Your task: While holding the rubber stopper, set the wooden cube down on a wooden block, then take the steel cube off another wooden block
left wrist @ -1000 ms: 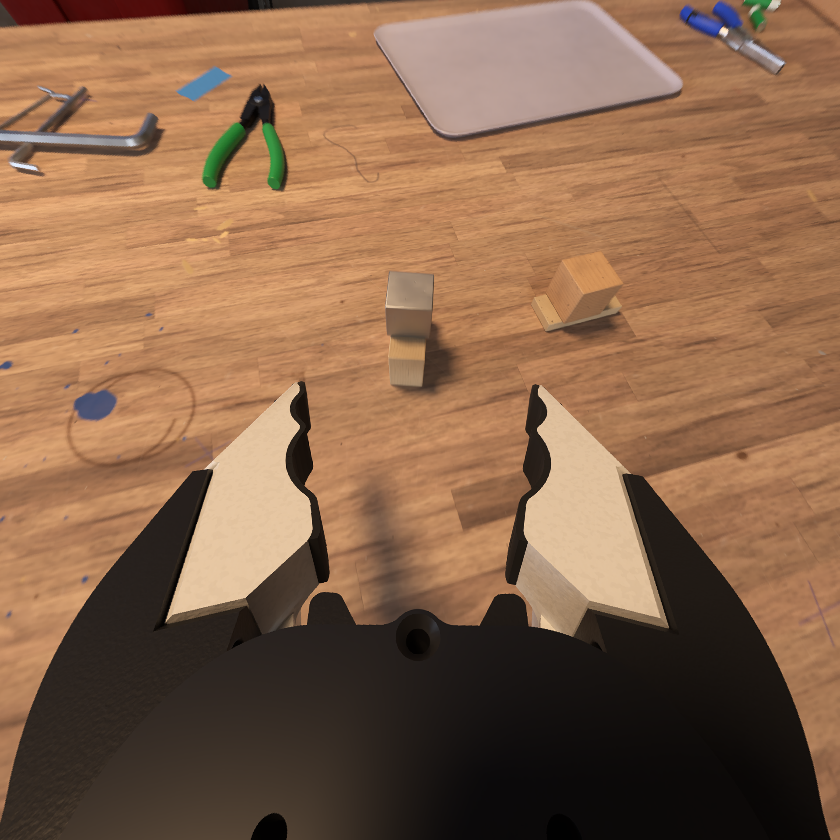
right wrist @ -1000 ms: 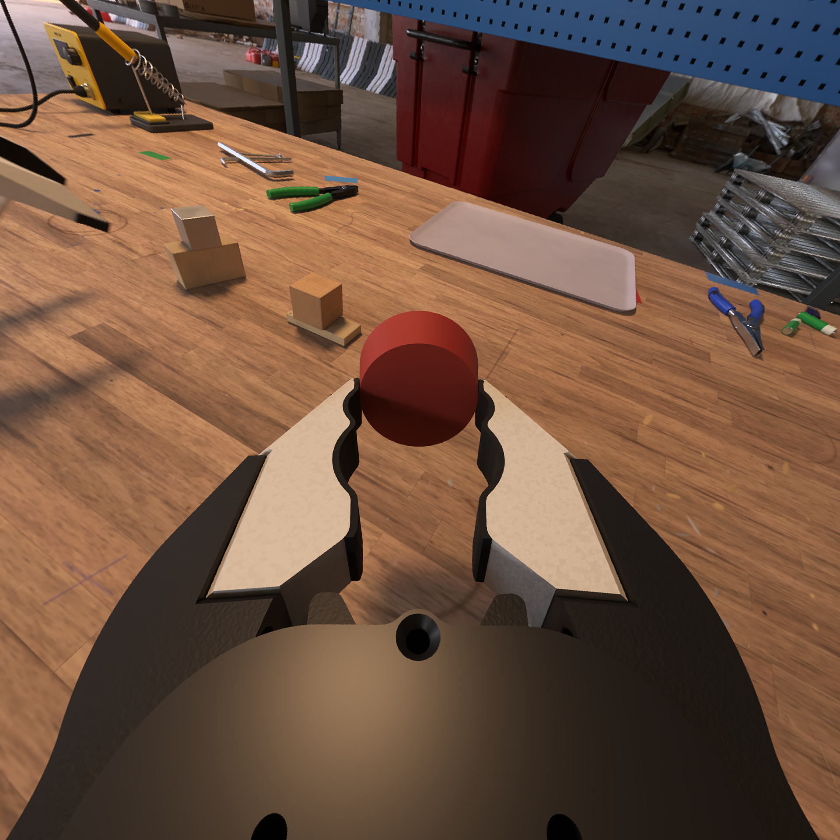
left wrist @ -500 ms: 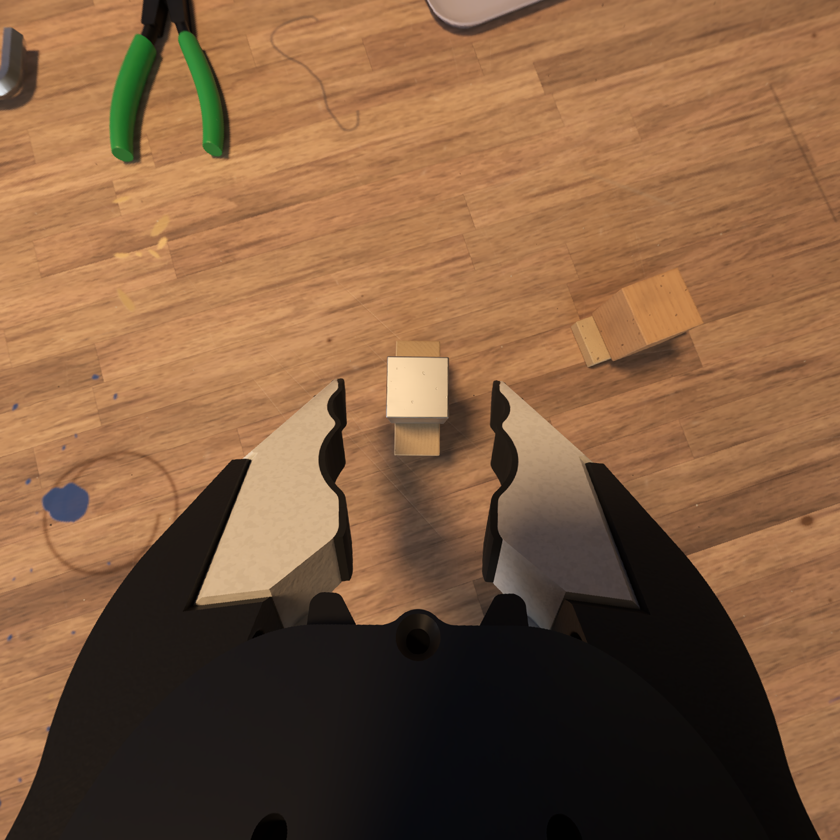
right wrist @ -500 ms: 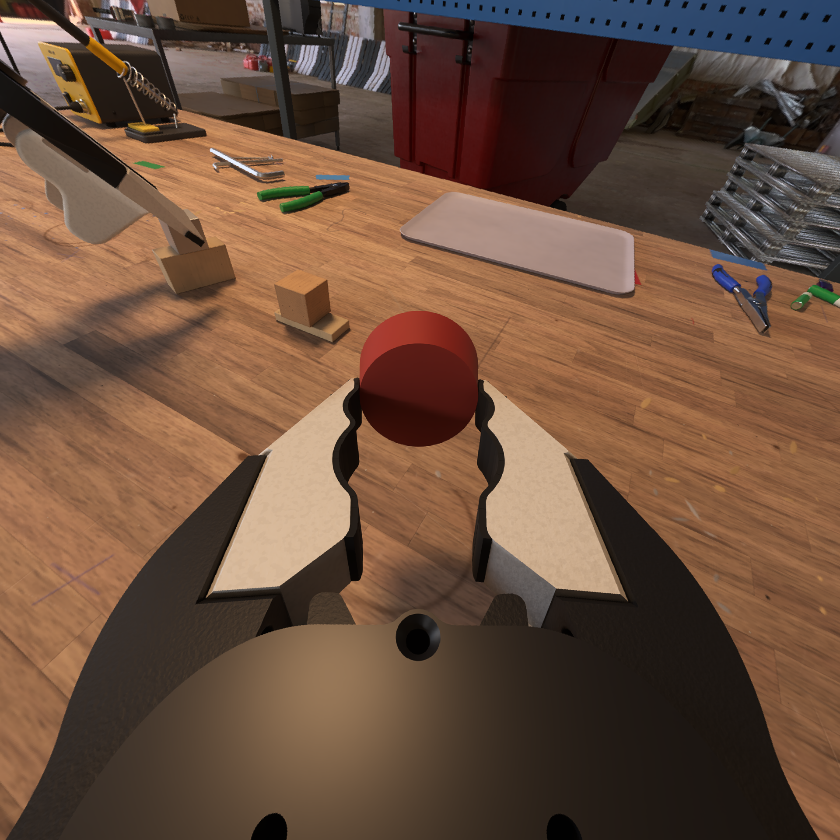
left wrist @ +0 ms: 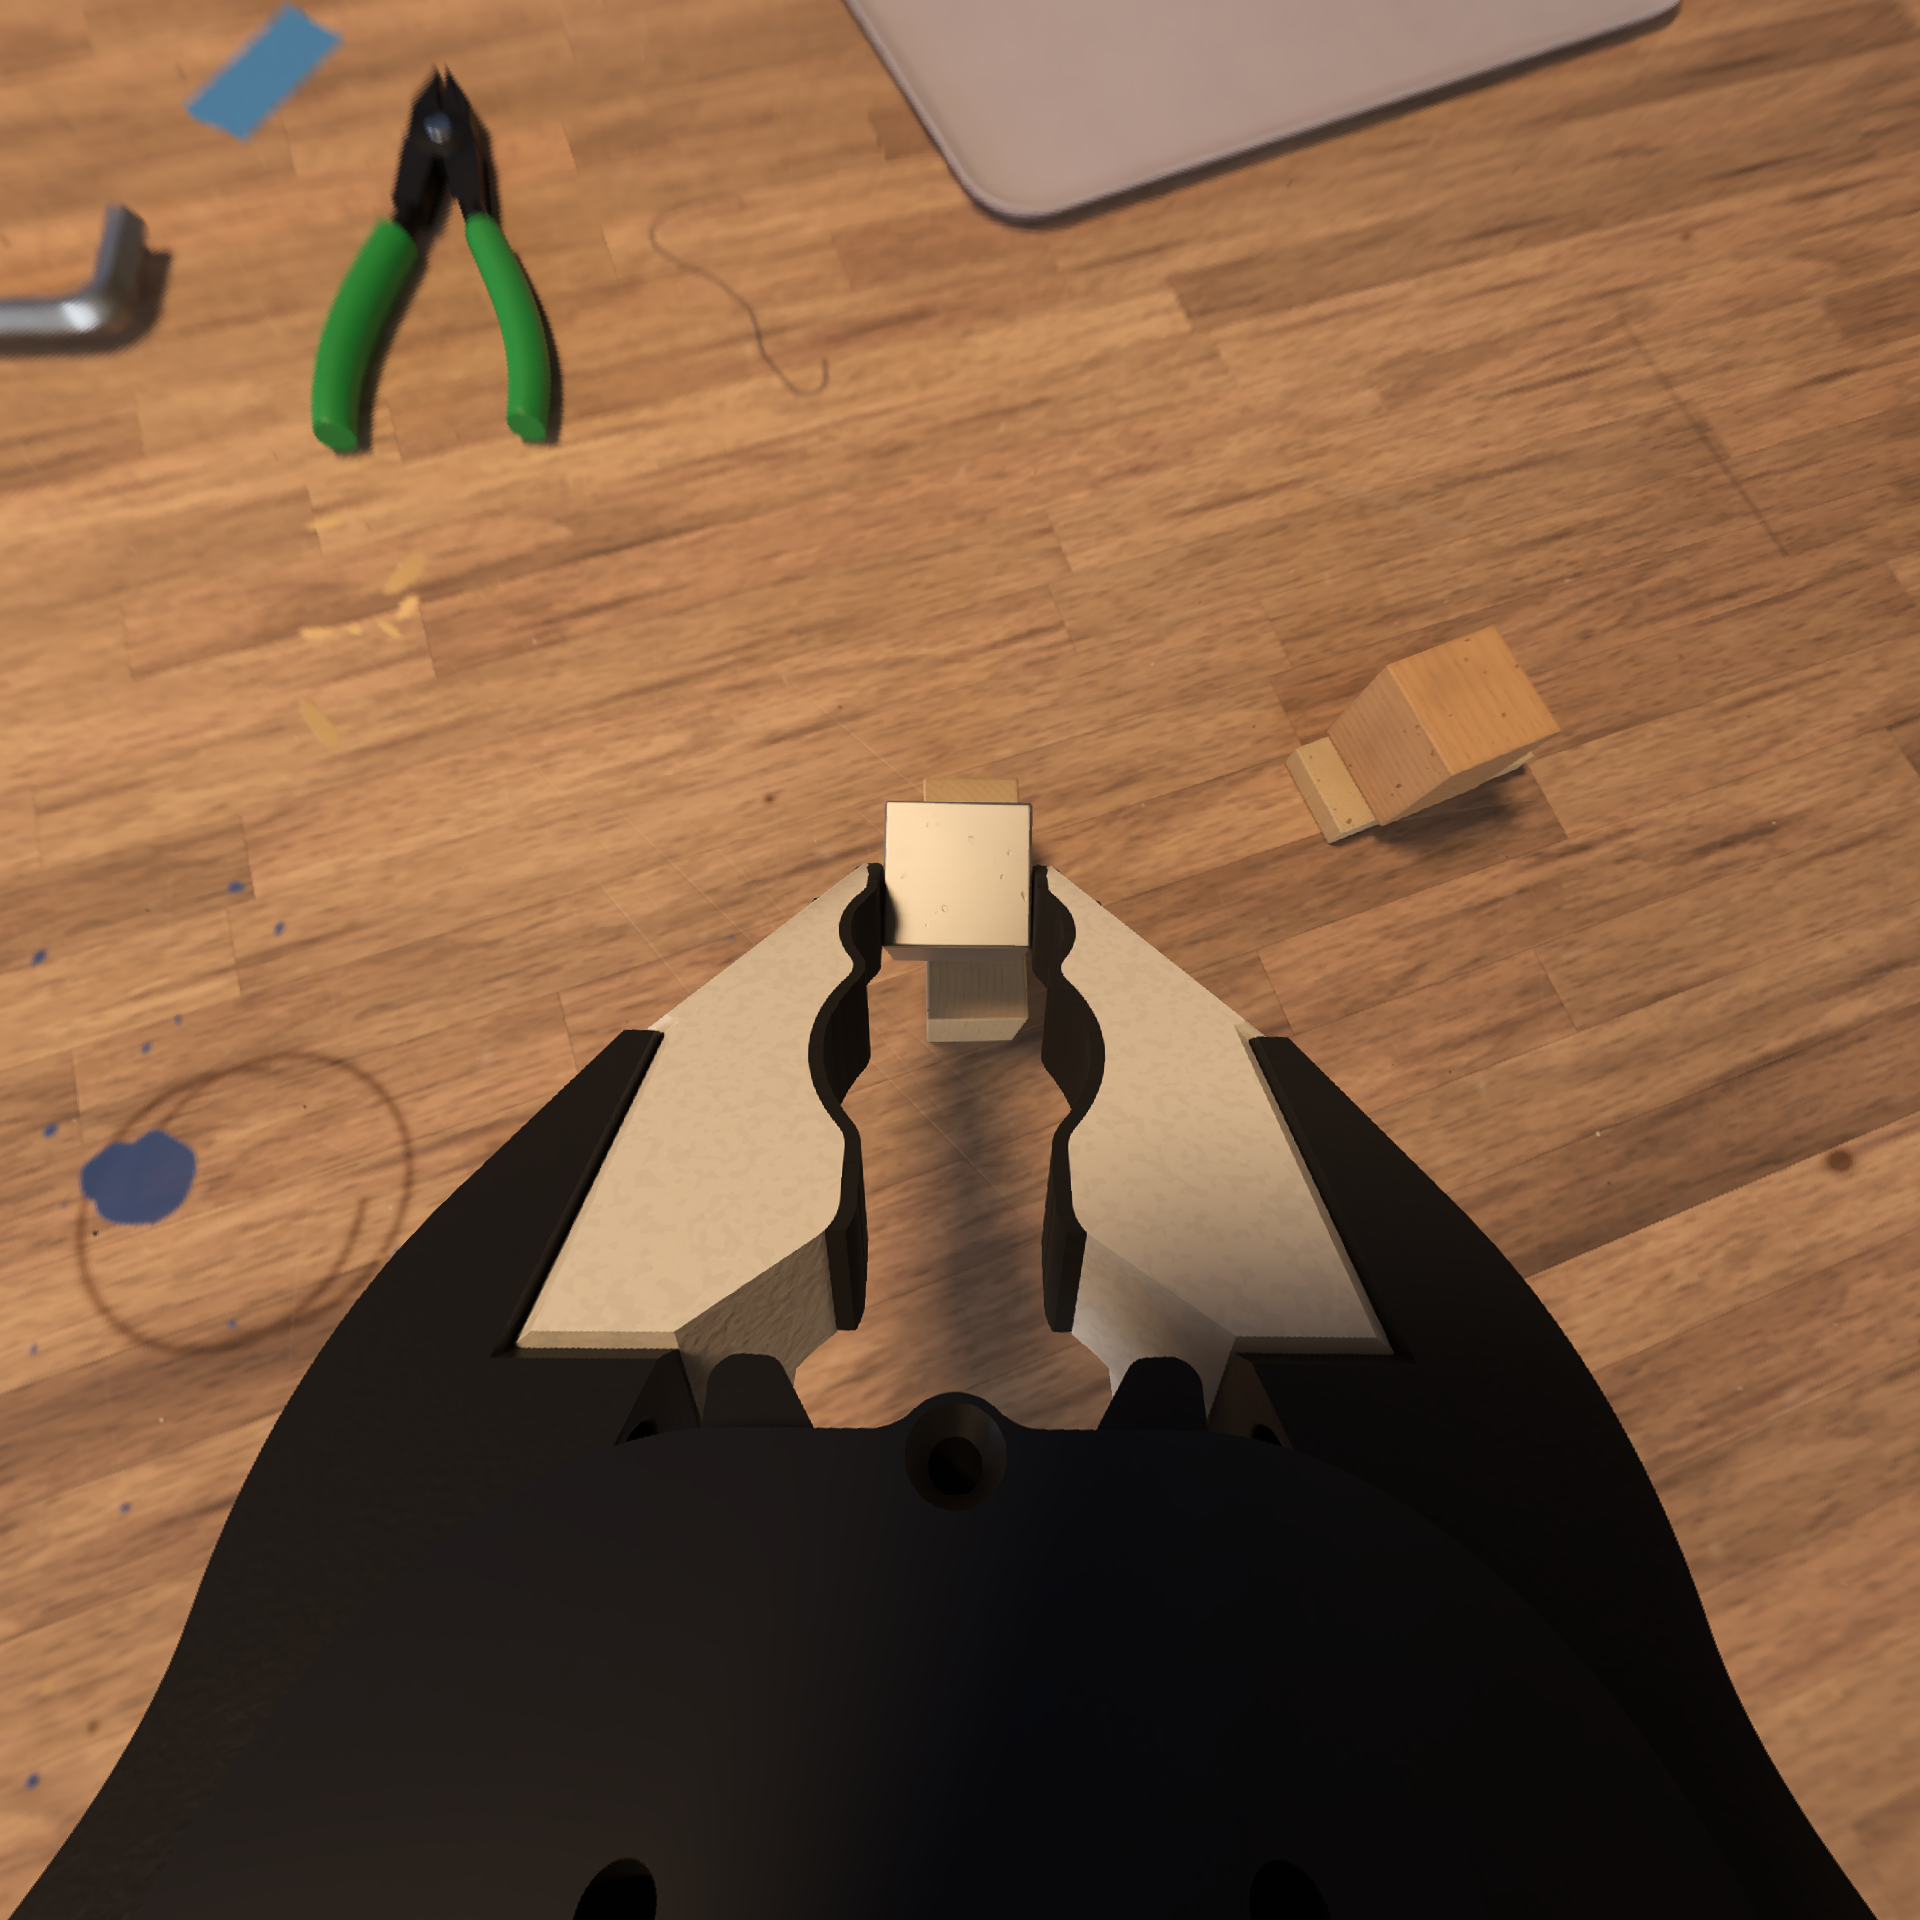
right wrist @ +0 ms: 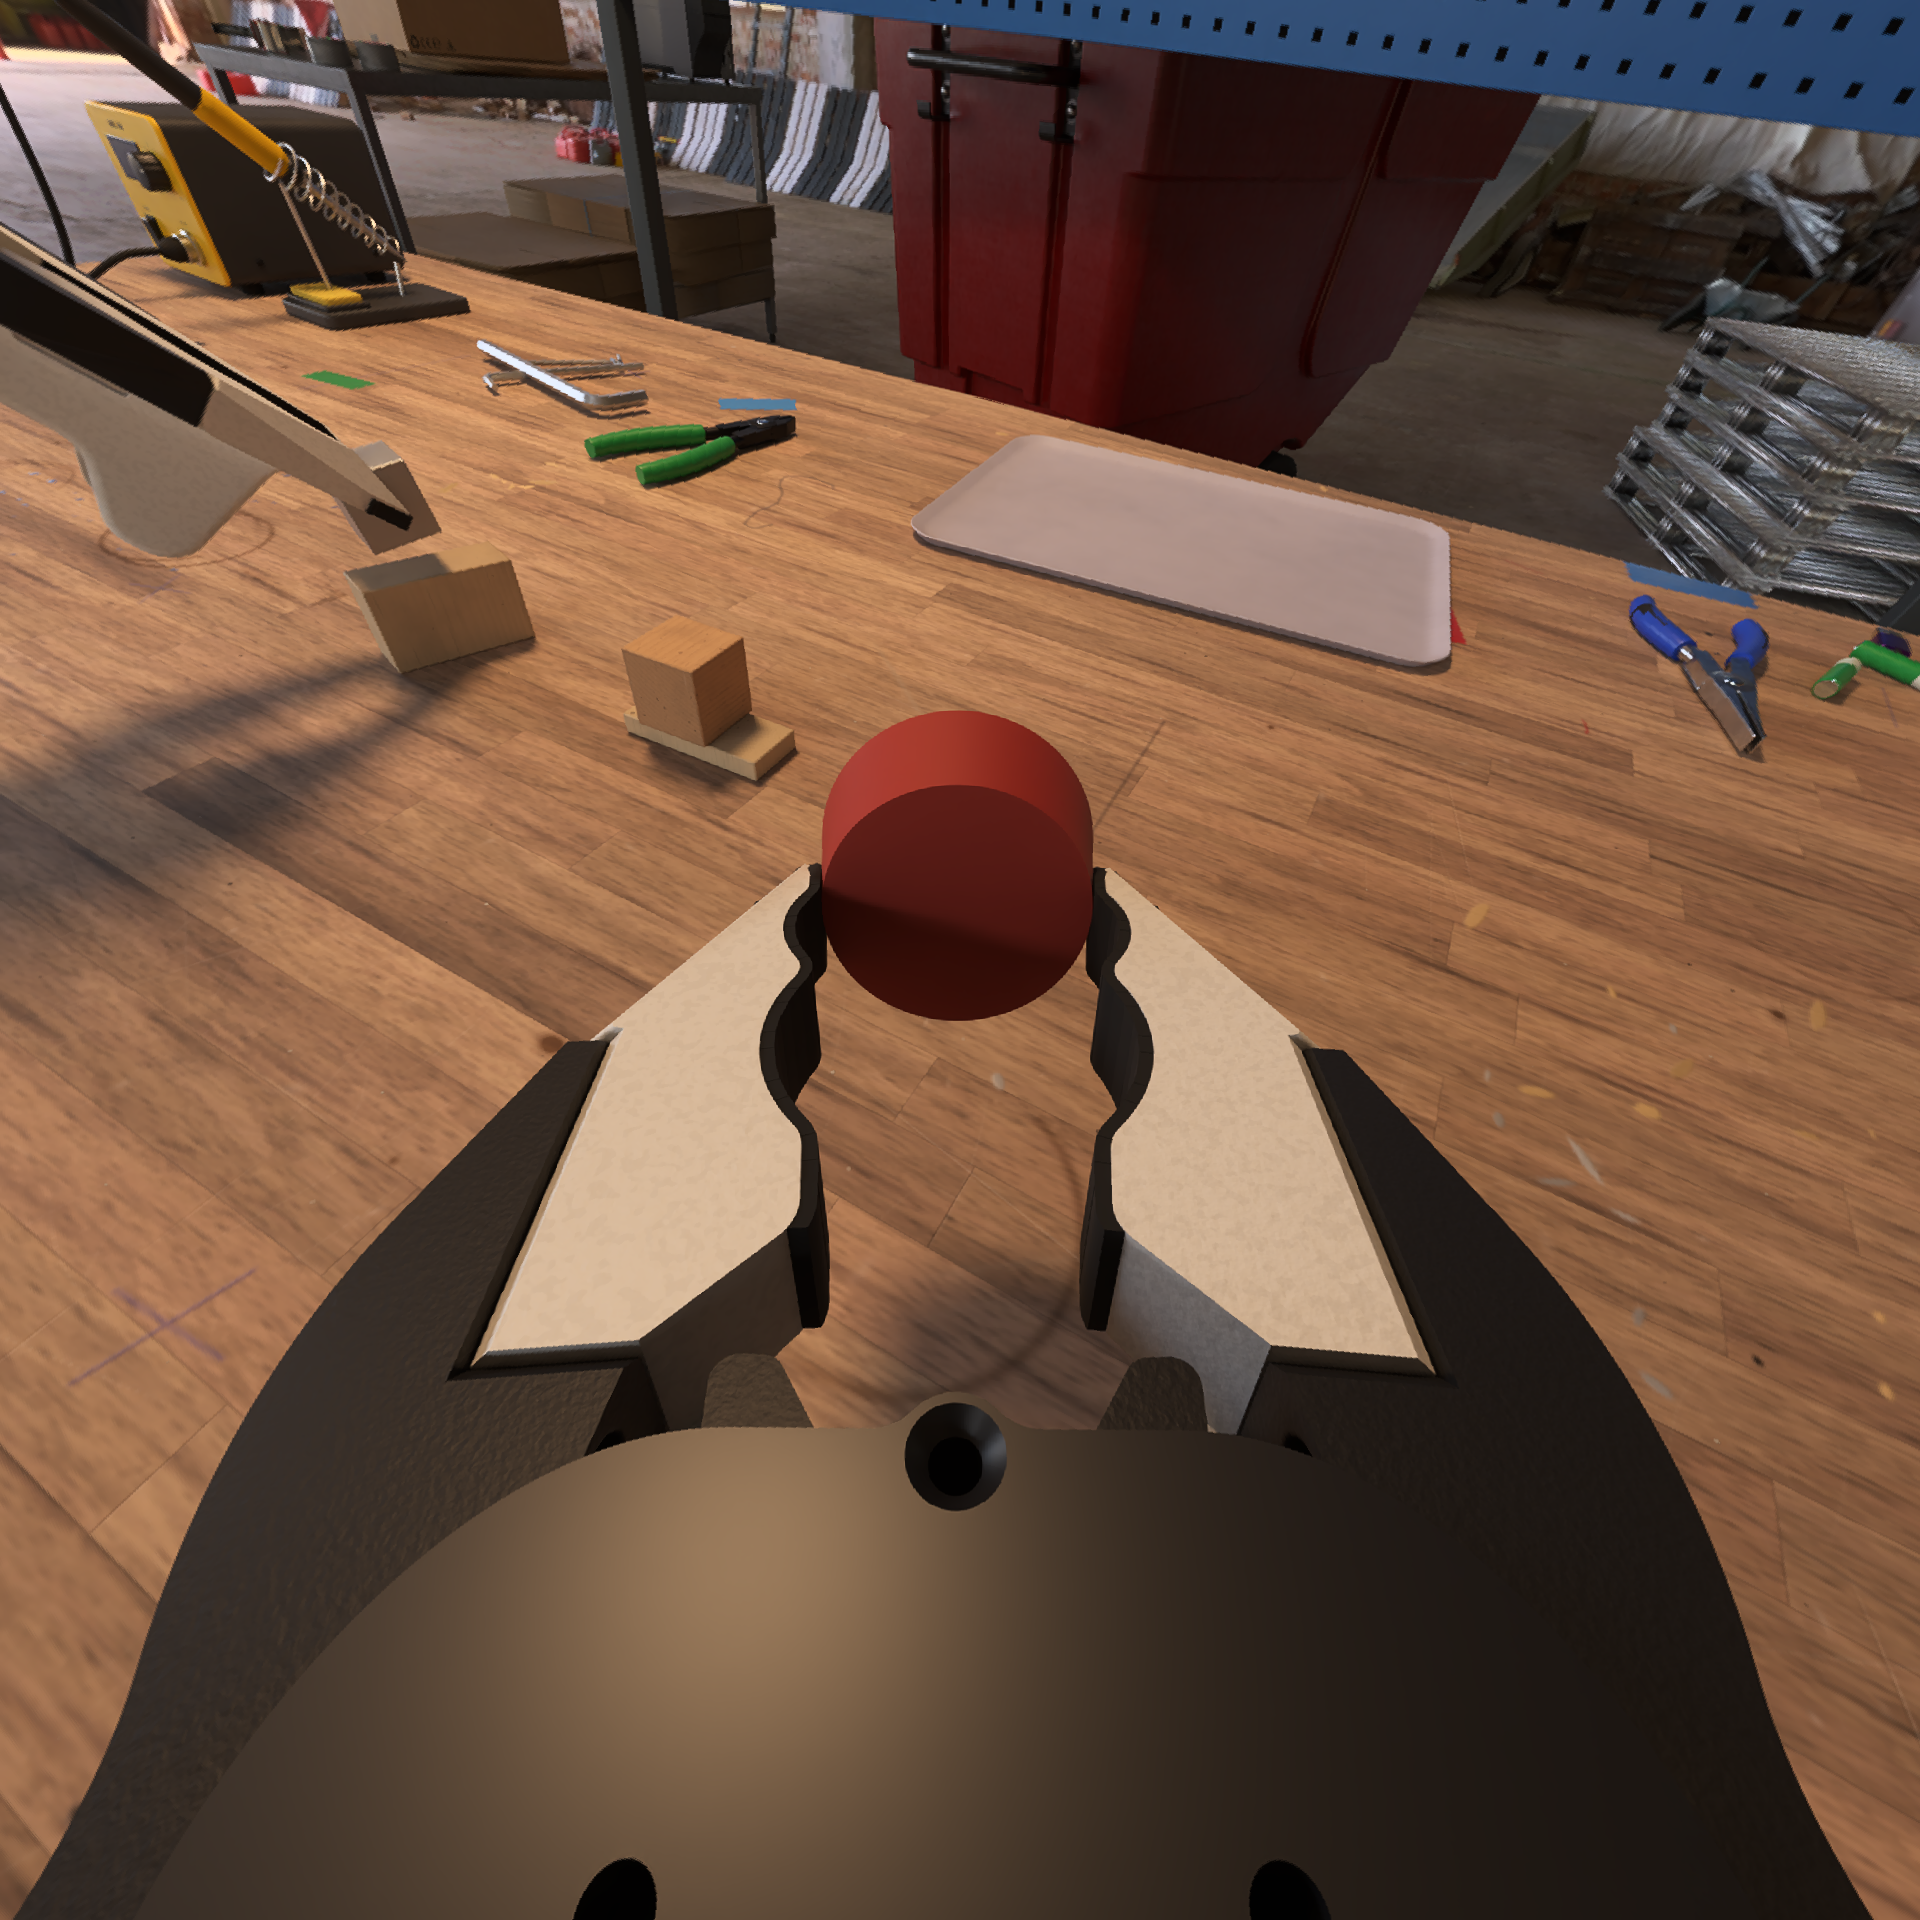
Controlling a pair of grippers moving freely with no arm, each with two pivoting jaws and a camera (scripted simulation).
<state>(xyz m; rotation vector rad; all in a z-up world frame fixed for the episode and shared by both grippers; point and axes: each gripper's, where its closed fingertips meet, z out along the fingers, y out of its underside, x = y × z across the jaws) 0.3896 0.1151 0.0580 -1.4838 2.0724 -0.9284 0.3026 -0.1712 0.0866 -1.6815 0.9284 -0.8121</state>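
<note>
My left gripper (left wrist: 956,885) is shut on the steel cube (left wrist: 958,868), gripping its two sides. The right wrist view shows the steel cube (right wrist: 400,488) held a little above its pale wooden block (right wrist: 442,608), tilted. That block (left wrist: 971,1003) shows below the cube in the left wrist view. The wooden cube (left wrist: 1449,722) sits on a thin wooden block (left wrist: 1325,790) to the right, and also shows in the right wrist view (right wrist: 691,675). My right gripper (right wrist: 956,883) is shut on the red rubber stopper (right wrist: 956,904), above the bench.
Green pliers (left wrist: 436,281), a hex key (left wrist: 83,301) and blue tape (left wrist: 260,73) lie far left. A grey tray (right wrist: 1195,540) lies at the back. A soldering station (right wrist: 208,197) stands far left; blue pliers (right wrist: 1704,665) lie far right.
My left gripper came down over the steel cube, closed on it and raised it off the wooden block. My right gripper kept hold of the stopper and barely moved.
</note>
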